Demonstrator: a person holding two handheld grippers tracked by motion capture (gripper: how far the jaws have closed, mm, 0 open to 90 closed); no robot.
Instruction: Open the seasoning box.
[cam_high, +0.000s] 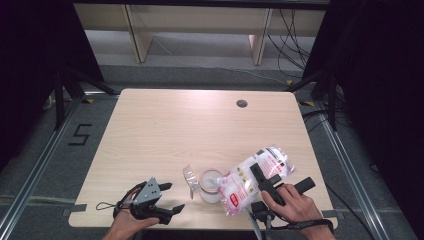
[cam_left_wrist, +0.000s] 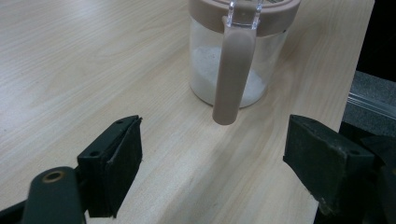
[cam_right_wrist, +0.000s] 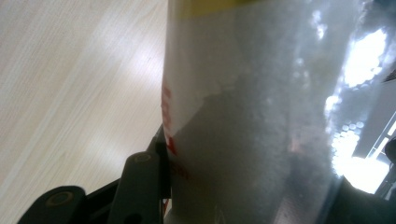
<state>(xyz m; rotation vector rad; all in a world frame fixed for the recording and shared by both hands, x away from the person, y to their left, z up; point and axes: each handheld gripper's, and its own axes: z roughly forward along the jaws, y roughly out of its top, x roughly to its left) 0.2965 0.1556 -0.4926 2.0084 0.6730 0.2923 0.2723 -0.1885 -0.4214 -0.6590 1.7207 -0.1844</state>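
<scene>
We see right gripper (cam_high: 260, 181) pinching clear red-printed bag (cam_high: 252, 180) of white grains, long axis tilted, mouth seemingly over jar (cam_high: 210, 186) near worktop's (cam_high: 200, 130) front edge; left gripper (cam_high: 167, 196) spread, empty

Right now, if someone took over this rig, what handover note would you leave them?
Right gripper: shut on the bag of white granules, held tilted with its lower end over the jar.
Left gripper: open, holding nothing, resting near the table's front edge with its jaws aimed at the jar's handle.
Jar: upright near the front edge, flip lid open, some white granules already at the bottom.
Done: bag picked up and brought to the jar.
Left: probably finish filling, set the bag down, close the lid.
</scene>
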